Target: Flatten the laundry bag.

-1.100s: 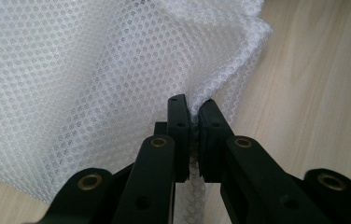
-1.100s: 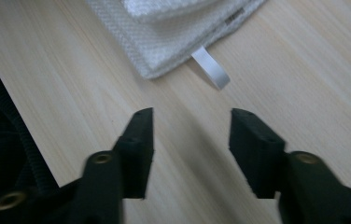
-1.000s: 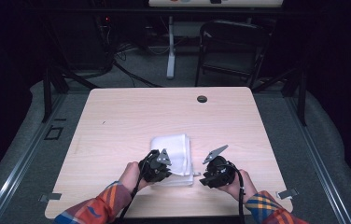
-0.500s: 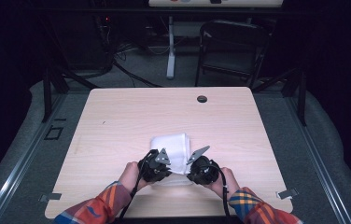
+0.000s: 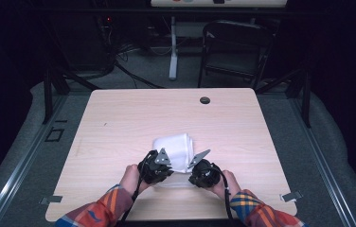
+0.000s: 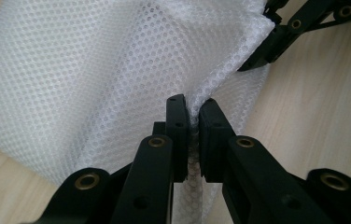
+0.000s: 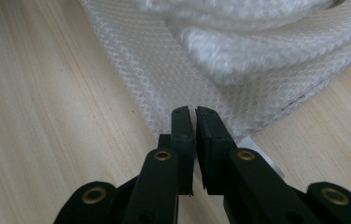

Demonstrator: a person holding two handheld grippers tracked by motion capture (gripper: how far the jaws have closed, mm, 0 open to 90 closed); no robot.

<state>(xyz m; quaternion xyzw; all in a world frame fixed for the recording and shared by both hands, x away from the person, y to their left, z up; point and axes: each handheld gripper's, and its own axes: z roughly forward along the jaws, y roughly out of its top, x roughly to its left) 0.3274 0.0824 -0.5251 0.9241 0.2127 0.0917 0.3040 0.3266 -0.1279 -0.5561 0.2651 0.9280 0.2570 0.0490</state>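
Both grippers work the near edge of a white mesh bag (image 5: 175,152) that lies on the wooden table (image 5: 119,123), near its front edge and about mid-width, with what looks like a folded white towel (image 7: 257,42) inside it.

The step in hand seems to be taking hold of the bag's near edge at 2 points, perhaps to lift or open it. To do it well, each pinch should catch the mesh alone, not the cloth inside, and both hands should rise together so the fabric does not slip or twist.

The left gripper (image 6: 191,109) has its jaws nearly closed on a raised ridge of mesh, which runs down between them. The right gripper (image 7: 193,116) has its jaws almost together at the bag's edge; mesh lies just at the tips, with a small pale tab beside them. Whether it truly holds fabric, I cannot tell.
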